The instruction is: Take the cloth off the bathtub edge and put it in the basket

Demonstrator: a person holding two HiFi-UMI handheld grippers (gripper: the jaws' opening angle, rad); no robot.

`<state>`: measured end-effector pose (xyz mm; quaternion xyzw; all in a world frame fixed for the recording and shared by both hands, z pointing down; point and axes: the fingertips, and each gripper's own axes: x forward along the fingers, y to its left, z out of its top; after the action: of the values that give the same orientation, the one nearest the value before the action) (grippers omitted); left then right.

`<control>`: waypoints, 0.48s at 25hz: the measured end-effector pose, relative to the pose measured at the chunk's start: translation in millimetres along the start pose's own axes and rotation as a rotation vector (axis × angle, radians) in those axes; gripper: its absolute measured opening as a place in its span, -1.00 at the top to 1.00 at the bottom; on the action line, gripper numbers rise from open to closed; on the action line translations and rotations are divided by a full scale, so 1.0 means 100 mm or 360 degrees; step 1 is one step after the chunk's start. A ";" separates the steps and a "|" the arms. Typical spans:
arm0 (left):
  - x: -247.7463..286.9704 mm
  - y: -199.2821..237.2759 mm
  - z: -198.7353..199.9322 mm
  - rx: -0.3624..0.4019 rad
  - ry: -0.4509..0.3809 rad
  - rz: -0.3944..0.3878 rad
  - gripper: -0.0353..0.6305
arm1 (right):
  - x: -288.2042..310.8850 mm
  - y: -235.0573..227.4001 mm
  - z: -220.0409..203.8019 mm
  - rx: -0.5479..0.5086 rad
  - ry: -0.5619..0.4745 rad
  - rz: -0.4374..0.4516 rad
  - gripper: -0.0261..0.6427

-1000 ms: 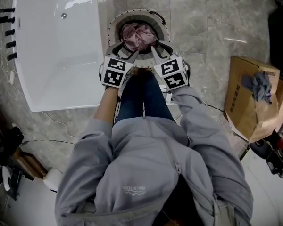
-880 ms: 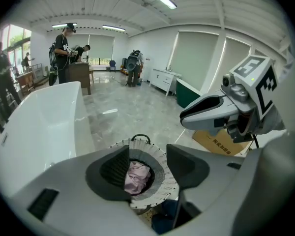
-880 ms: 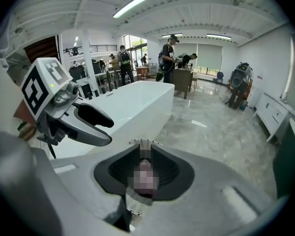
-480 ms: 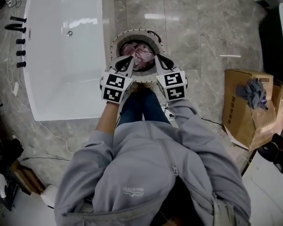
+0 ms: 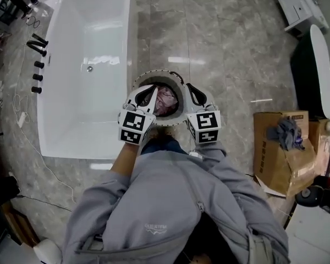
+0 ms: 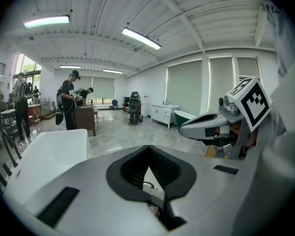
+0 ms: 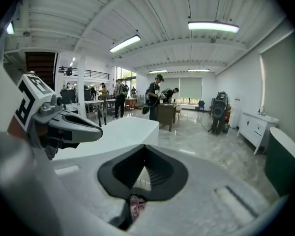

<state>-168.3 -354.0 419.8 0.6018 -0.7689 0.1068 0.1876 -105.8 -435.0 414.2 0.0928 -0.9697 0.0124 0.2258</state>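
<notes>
Cloth (image 5: 166,99) in basket (image 5: 159,72), below left tool (image 5: 153,90) and right tool (image 5: 190,88)

Basket (image 5: 157,73) mouth open from above; pink cloth (image 5: 166,99) covered its bottom. Bathtub (image 5: 88,109) wall stood just beside basket's left rim. Floor (image 5: 220,65) beyond lay open. Cardboard box (image 5: 272,147) stood well apart, right.

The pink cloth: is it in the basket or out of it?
In: the pink cloth lies bunched inside the rim of the basket.
</notes>
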 end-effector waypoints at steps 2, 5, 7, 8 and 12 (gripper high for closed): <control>-0.10 -0.04 0.22 0.0021 -0.0090 0.0020 0.88 | -0.13 0.01 0.24 -0.0011 -0.0105 -0.0015 0.91; -0.29 -0.07 0.54 0.0008 -0.0227 0.0076 0.88 | -0.32 0.05 0.56 -0.0036 -0.0238 -0.0033 0.91; -0.40 -0.08 0.72 0.0018 -0.0304 0.0120 0.88 | -0.42 0.07 0.74 -0.0054 -0.0306 -0.0040 0.91; -0.45 -0.09 0.82 0.0033 -0.0347 0.0138 0.88 | -0.47 0.08 0.81 -0.0055 -0.0336 -0.0043 0.91; -0.64 -0.13 1.12 0.0075 -0.0506 0.0209 0.88 | -0.64 0.06 1.00 -0.0036 -0.0439 -0.0062 0.91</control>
<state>-160.8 -344.2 290.6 0.5639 -0.8238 0.0402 0.0421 -93.6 -424.5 296.5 0.1099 -0.9896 -0.0158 0.0915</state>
